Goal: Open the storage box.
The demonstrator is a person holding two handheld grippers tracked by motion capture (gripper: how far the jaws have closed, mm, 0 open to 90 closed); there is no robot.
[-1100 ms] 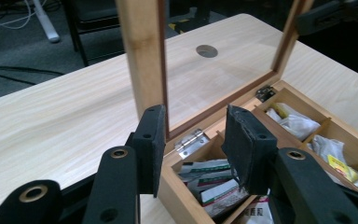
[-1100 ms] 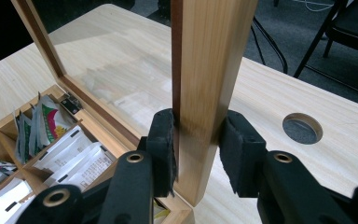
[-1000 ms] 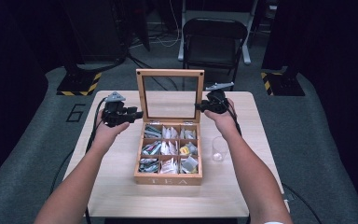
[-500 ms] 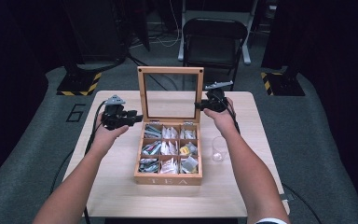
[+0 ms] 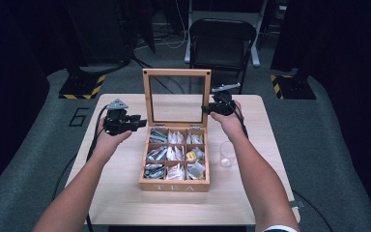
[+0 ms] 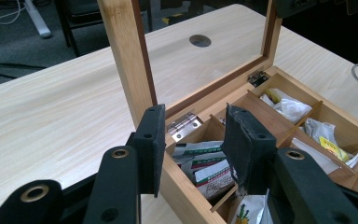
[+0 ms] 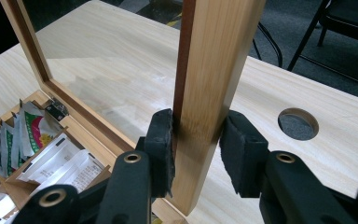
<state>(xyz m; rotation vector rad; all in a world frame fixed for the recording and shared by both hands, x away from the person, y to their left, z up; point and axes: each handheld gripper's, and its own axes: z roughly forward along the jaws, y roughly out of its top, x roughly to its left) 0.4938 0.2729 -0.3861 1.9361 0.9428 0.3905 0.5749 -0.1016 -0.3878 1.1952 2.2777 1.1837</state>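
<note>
A wooden tea box [image 5: 174, 186] stands open at the middle of the table, its glass-paned lid [image 5: 176, 72] upright. Several compartments hold tea bags [image 5: 174, 154]. My left gripper [image 5: 142, 123] sits at the box's back left corner. In the left gripper view its jaws [image 6: 193, 140] straddle the box wall [image 6: 186, 191] by the hinge, one pad outside and one inside over the tea bags [image 6: 205, 168]. My right gripper [image 5: 206, 109] is at the lid's right edge. In the right gripper view both pads of this gripper [image 7: 196, 140] press the lid's wooden frame [image 7: 214, 56].
An empty clear glass [image 5: 227, 154] stands just right of the box, under my right forearm. The table [image 5: 270, 183] has a round cable hole [image 7: 298, 123] behind the lid. A black folding chair [image 5: 222, 34] stands past the far edge.
</note>
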